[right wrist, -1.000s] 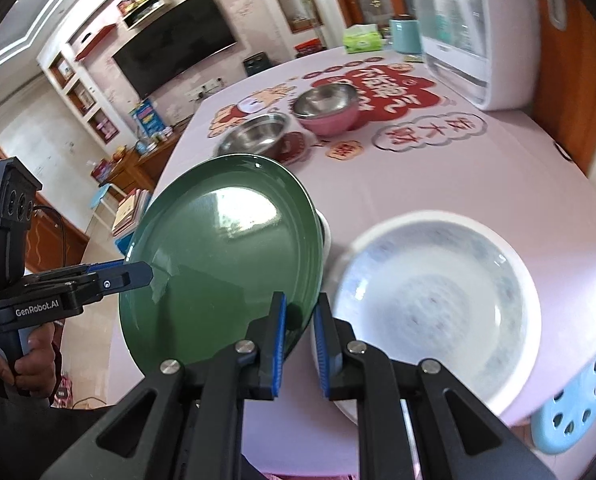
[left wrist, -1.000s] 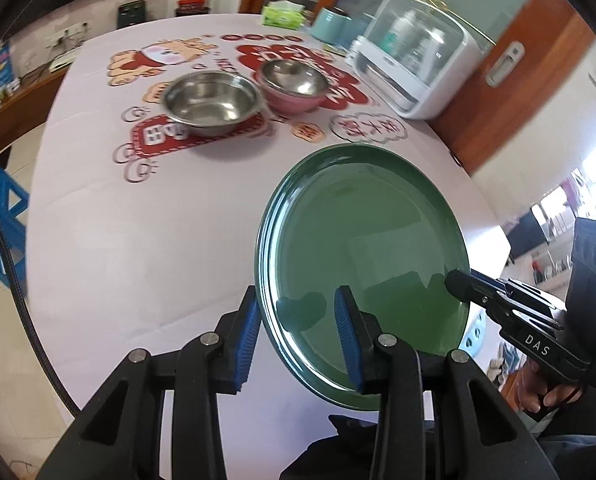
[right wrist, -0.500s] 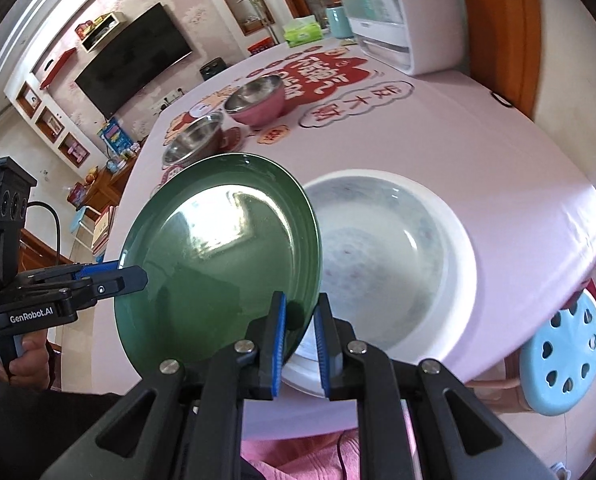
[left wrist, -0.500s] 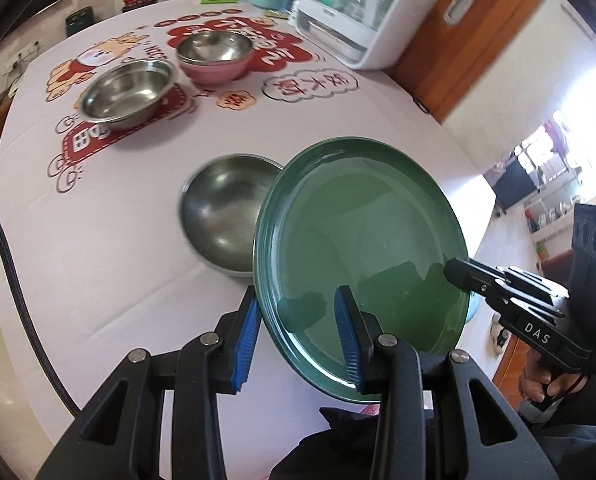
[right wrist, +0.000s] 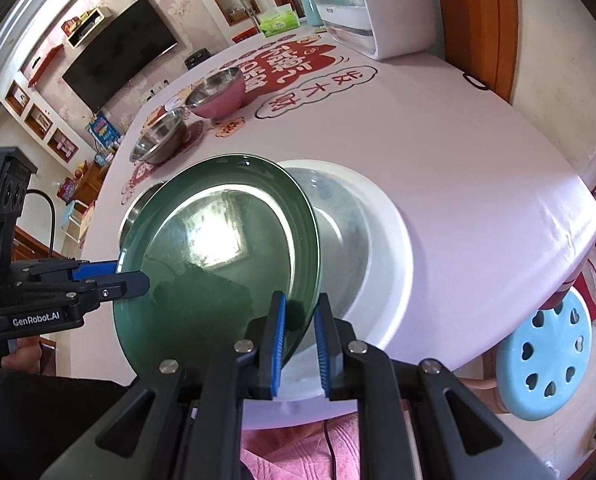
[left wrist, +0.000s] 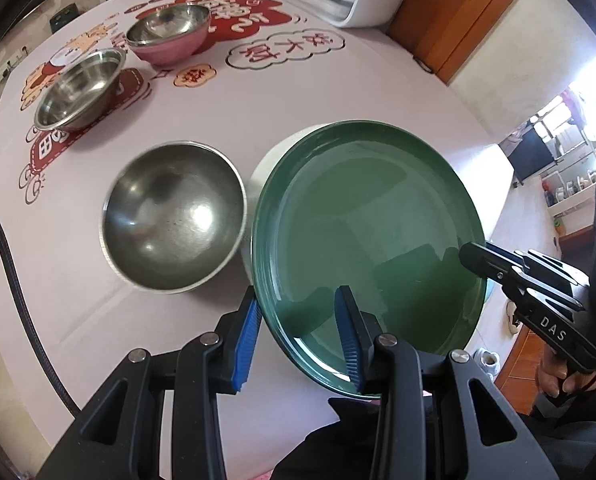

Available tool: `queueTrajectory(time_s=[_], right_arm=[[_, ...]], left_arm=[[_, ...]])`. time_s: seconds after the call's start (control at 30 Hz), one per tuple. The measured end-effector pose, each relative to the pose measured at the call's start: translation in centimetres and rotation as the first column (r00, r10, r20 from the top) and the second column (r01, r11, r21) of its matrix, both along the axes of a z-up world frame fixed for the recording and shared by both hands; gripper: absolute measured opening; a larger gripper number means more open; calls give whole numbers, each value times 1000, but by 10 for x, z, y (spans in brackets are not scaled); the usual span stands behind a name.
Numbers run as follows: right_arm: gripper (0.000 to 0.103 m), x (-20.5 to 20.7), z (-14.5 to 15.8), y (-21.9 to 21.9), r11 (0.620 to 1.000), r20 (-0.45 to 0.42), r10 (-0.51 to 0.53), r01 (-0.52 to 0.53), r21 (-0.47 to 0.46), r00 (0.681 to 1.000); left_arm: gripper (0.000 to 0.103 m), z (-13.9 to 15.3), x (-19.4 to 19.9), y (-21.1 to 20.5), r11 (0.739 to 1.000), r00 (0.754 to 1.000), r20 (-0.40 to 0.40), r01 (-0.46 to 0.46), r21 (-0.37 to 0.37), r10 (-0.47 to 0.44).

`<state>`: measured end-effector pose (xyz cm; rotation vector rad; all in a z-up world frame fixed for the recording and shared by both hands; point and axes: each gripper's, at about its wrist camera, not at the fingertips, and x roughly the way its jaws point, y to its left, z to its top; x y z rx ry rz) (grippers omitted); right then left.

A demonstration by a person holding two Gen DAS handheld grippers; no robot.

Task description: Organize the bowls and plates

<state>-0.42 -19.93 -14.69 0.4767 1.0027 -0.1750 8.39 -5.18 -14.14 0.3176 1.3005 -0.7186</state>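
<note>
Plate-carrying: I'm holding the glossy green plate (left wrist: 362, 236) tilted, left hand-held gripper (left wrist: 298, 336) and right hand-held gripper (right wrist: 300, 334) both clamping its rim, now over the white dish (right wrist: 370, 248).

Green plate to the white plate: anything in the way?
Nothing visible. The green plate, gripped by the left gripper and right gripper, hangs tilted over the white plate, whose well looks bare. The steel bowl sits beside it.
</note>
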Motion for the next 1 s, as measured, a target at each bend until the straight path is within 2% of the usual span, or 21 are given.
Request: queueTrajectory(time_s=[0.43,0.63,1.0], right_arm=[[15,21,-18,-34,993,-86,107,-110,-39,991],[18,33,-24,-42,984,-112,161,-168,-54,981],[21,39,-27,-46,979,-123,195,-201,-41,973]], left_arm=[[35,-38,7,-34,992,993,-69,-94,80,100],[37,-43,10,-37,987,987,-73,-134,85,140],[38,-50,11,-45,983,984,-78,-152,106,160]])
